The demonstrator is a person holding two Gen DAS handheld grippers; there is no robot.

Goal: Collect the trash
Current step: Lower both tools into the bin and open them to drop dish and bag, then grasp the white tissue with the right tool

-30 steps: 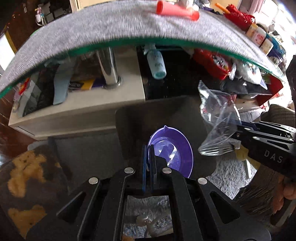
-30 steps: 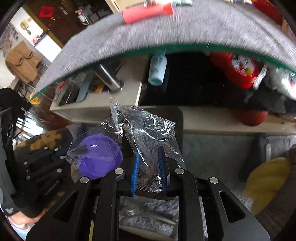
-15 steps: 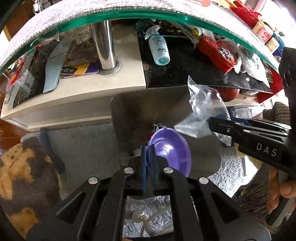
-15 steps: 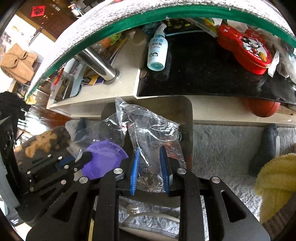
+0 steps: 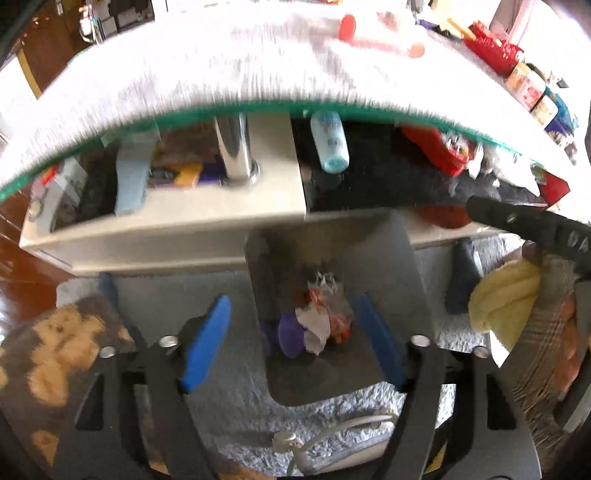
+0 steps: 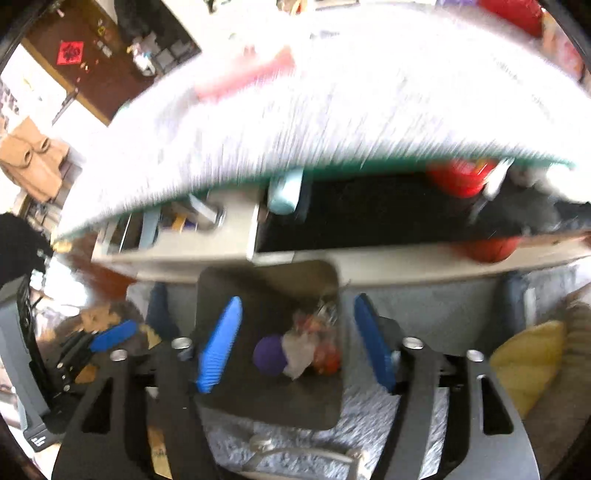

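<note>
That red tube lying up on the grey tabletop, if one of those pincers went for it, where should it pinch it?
Probably across the middle of the red tube, coming down from above. It lies flat on the table, long and narrow, so fingers closing over its thin width should fit where its length would not. Blur hides its exact shape.

tabletop [image 6: 332,92]: smeared by motion blur, far items unreadable
bin [image 5: 406,266] contents: small crumpled heap, pieces indistinct
right gripper [image 5: 524,225]: cut off at right edge
</note>
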